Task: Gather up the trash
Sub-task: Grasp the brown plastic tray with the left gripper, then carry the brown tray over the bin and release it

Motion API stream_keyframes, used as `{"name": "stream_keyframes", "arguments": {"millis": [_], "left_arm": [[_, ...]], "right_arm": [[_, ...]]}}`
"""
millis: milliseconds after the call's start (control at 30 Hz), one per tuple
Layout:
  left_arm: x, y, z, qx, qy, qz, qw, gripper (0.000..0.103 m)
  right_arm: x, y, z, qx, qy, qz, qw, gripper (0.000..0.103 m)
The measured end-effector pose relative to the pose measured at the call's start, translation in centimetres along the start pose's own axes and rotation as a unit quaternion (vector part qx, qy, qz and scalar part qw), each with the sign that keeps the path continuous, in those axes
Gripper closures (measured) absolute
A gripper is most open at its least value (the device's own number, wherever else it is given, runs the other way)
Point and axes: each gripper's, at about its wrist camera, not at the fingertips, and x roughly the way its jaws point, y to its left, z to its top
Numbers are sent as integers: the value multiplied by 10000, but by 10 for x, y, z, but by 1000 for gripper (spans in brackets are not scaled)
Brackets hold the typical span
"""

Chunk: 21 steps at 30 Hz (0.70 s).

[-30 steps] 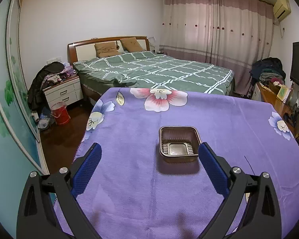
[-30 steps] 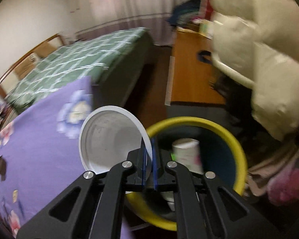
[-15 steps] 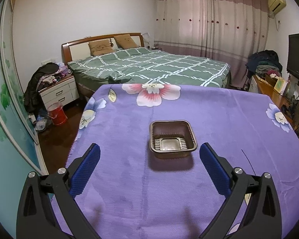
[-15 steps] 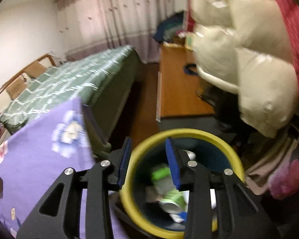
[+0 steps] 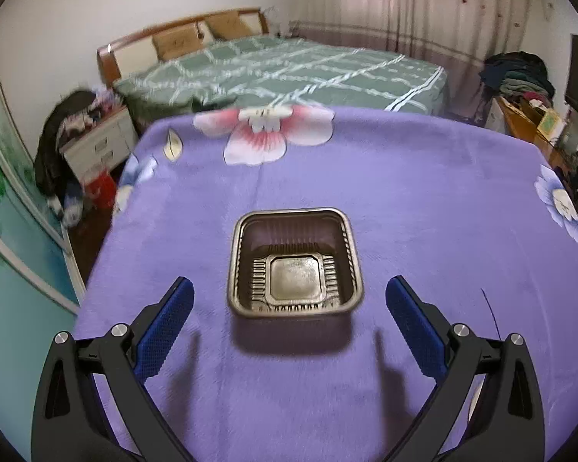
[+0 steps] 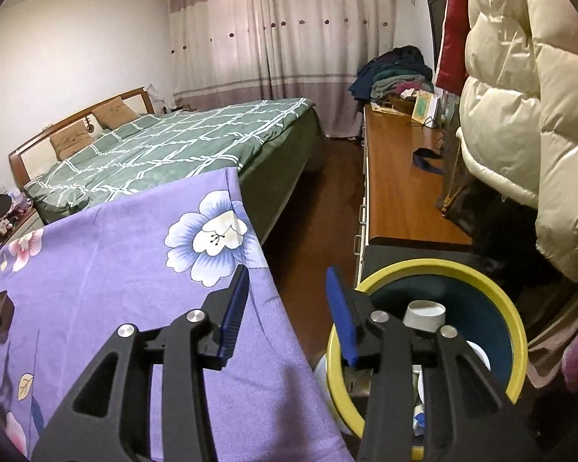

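A brown plastic tray (image 5: 294, 265) lies on the purple flowered cloth (image 5: 424, 200). My left gripper (image 5: 289, 296) is open and empty, its blue fingers either side of the tray's near edge, slightly above the cloth. The tray also shows small at the far left of the right wrist view (image 6: 0, 310). My right gripper (image 6: 287, 288) is open and empty, over the gap between the cloth's edge and a yellow-rimmed bin (image 6: 514, 315). White paper cups (image 6: 425, 313) and other trash lie in the bin.
A green checked bed (image 6: 181, 150) stands beyond the table. A wooden desk (image 6: 397, 184) and a hanging cream puffer jacket (image 6: 531, 107) are right of the bin. A nightstand (image 5: 96, 146) and red bucket (image 5: 102, 188) stand on the left floor.
My right gripper opened and dropped the white cup into the bin, then lifted and swung left. My left gripper moved closer to the brown tray.
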Motion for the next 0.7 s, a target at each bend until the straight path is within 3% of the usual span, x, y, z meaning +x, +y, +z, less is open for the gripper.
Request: {"name": "stream_keyframes", "arguments": {"millis": [300,533,700], "left_arm": [[32,19,12,-514,325,-191,9980,6],[36,19,15,-408,290,-302,9983,34],[21,10,16,-366,213,-503,9978,34]], "right_arm": [[0,-1,-5,-32,48,79,10000,63],[4,-1,-6,-48,124,75,9999,63],[4,-3,-5,-47,168,7,9998,63]]}}
